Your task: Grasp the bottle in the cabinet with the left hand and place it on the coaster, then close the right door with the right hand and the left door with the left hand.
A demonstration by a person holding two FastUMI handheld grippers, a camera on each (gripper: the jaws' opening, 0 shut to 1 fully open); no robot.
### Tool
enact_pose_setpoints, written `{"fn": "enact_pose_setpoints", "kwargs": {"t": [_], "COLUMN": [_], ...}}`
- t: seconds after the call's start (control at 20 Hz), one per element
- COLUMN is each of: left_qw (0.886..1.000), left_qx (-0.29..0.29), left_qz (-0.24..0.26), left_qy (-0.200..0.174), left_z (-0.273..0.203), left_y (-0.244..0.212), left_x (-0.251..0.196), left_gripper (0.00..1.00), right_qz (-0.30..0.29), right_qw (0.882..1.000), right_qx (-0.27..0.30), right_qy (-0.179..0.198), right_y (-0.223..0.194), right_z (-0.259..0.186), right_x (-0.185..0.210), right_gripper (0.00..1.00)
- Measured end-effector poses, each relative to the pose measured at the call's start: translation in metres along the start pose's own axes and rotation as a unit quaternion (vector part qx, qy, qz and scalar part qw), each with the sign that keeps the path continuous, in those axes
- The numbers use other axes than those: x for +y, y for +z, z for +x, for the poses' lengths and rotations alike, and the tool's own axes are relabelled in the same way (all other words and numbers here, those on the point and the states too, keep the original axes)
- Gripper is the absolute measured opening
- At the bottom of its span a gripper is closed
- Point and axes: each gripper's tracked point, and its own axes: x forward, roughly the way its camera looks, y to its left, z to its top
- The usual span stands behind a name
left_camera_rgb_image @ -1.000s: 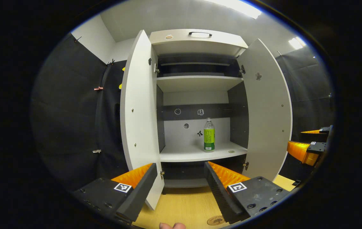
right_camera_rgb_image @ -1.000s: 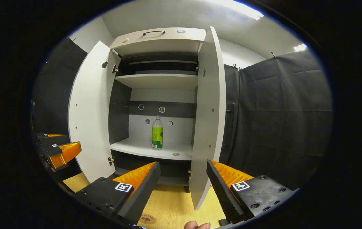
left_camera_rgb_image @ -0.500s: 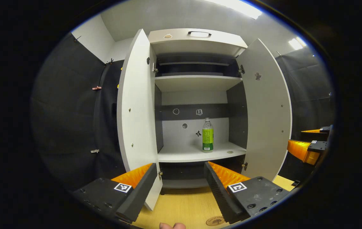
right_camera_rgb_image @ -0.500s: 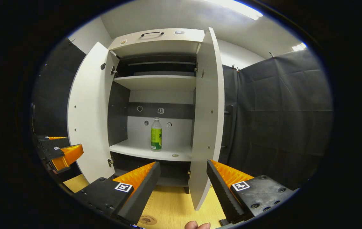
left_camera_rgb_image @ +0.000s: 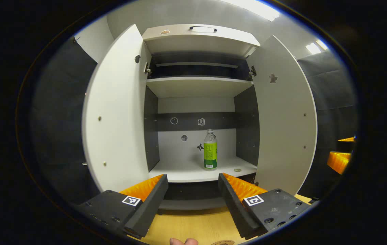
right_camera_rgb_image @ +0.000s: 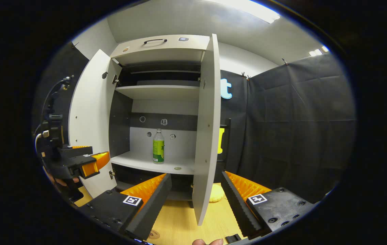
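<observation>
A clear bottle with a green label (left_camera_rgb_image: 210,149) stands upright on the lower shelf (left_camera_rgb_image: 186,172) of a white cabinet whose two doors hang open. My left gripper (left_camera_rgb_image: 193,200) is open in front of that shelf, some way short of the bottle and roughly in line with it. The right gripper view has the bottle (right_camera_rgb_image: 158,146) left of the right door's edge (right_camera_rgb_image: 207,129). My right gripper (right_camera_rgb_image: 195,204) is open below that door edge, with nothing between its fingers. A round coaster (right_camera_rgb_image: 152,234) lies on the wooden table beneath. The left gripper (right_camera_rgb_image: 84,163) is at the left there.
The left door (left_camera_rgb_image: 117,112) and right door (left_camera_rgb_image: 285,115) flank the opening. A small round disc (left_camera_rgb_image: 237,169) lies on the shelf right of the bottle. The upper shelf (left_camera_rgb_image: 197,85) is bare. A yellow object (right_camera_rgb_image: 215,194) sits behind the right door. Black cloth walls surround the booth.
My left gripper has moved forward toward the cabinet, so the shelf and bottle look larger. The right gripper has shifted right, bringing the right door edge-on. Both grippers stay open.
</observation>
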Motion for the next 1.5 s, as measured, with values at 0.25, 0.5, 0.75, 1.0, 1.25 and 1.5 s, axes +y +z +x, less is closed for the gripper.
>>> {"fn": "enact_pose_setpoints", "kwargs": {"t": [0.25,0.5,0.75,1.0,1.25,1.5], "left_qw": [1.0,0.999,0.999,0.999,0.998,0.998], "left_qx": [0.004,0.027,0.022,0.04,0.042,0.045], "left_qz": [0.016,0.039,0.043,0.015,0.038,0.017], "left_qy": [-0.008,-0.016,-0.018,0.007,0.034,0.049], "left_z": [0.07,0.146,0.217,0.274,0.313,0.338], "left_y": [0.006,0.007,0.011,-0.007,-0.021,-0.029], "left_x": [-0.022,-0.045,-0.064,-0.065,-0.056,-0.052], "left_gripper": [0.95,0.95,0.98,0.98,0.98,0.98], "right_qz": [0.003,-0.012,-0.01,-0.017,-0.026,-0.05], "right_qw": [1.0,1.0,0.999,0.998,0.997,0.996], "right_qx": [-0.001,0.003,0.014,0.015,0.025,0.032], "right_qy": [-0.008,-0.019,-0.036,-0.058,-0.065,-0.067], "right_y": [-0.004,-0.011,-0.018,-0.018,-0.026,-0.033], "right_z": [0.0,0.004,0.018,0.034,0.05,0.053], "right_x": [-0.031,-0.057,-0.079,-0.102,-0.113,-0.122], "right_gripper": [0.98,0.97,0.98,0.97,0.97,0.95]}}
